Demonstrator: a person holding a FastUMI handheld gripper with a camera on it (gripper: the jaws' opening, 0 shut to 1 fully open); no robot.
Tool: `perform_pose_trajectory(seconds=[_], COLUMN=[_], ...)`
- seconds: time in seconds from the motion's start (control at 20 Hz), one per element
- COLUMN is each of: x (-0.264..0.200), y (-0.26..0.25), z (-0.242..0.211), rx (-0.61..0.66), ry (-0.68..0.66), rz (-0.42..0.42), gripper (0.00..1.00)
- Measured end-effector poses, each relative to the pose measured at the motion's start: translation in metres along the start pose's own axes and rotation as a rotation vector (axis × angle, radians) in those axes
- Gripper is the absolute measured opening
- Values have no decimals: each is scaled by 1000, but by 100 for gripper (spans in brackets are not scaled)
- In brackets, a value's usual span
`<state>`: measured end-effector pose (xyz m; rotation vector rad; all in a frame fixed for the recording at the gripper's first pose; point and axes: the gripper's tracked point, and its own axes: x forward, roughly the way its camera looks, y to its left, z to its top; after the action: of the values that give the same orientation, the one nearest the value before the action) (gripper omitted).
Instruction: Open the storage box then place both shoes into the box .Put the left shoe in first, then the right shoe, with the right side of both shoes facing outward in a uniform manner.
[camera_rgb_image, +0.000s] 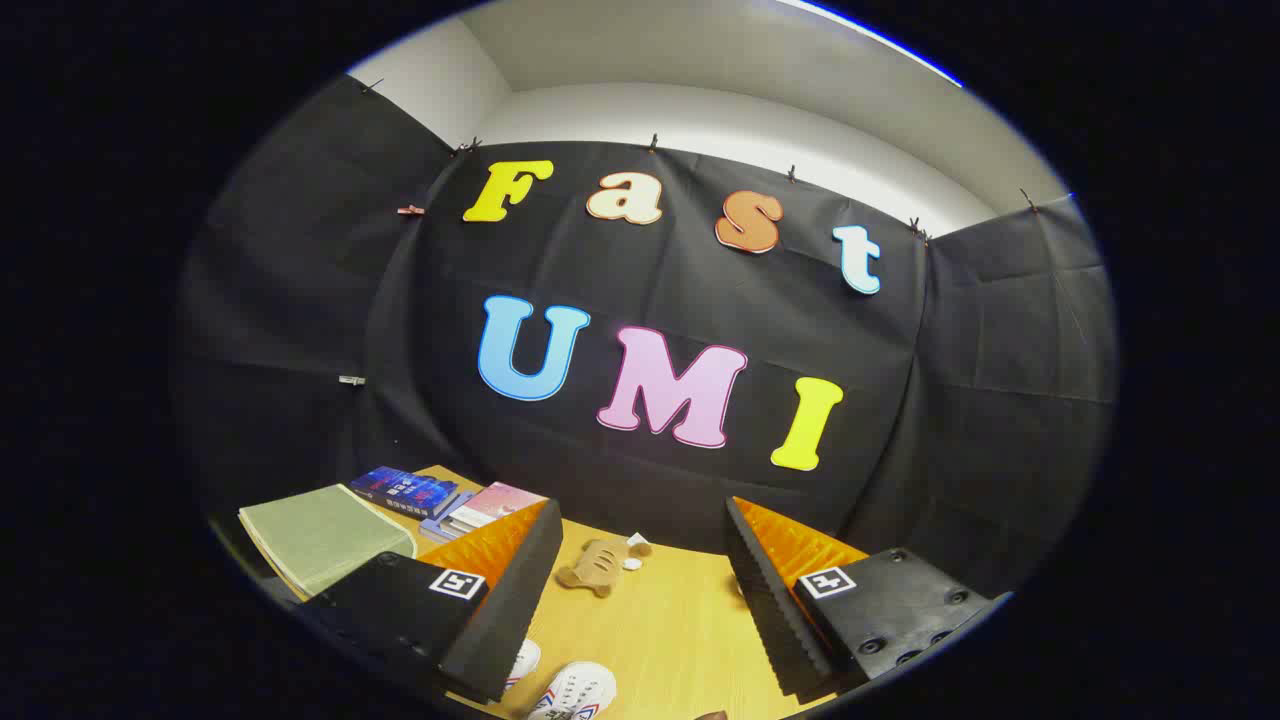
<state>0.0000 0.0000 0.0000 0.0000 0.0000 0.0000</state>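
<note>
claw (640, 610) | fingers spread wide apart | nothing between them | raised above table level

Books (405, 490), green folder (320, 535), plush toy (598, 566) on table (670, 620).

My gripper (640, 610) hangs over the table (670, 620), its fingers spread wide with nothing between them. Near me, just inside my left finger (510, 600), two shoes (560, 685) lie side by side on the tabletop. Farther off, between the fingers and toward the booth wall, sits a small soft toy (597, 565). Far left of my left finger lie some books (440, 498) with a flat pad (320, 535) nearer beside them.
</note>
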Motion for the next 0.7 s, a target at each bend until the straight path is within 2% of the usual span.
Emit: perform_pose_trajectory(seconds=[0.7], x=[-8], y=[-11], z=[-13], rx=[12], ry=[37], rz=[-52], gripper=[98])
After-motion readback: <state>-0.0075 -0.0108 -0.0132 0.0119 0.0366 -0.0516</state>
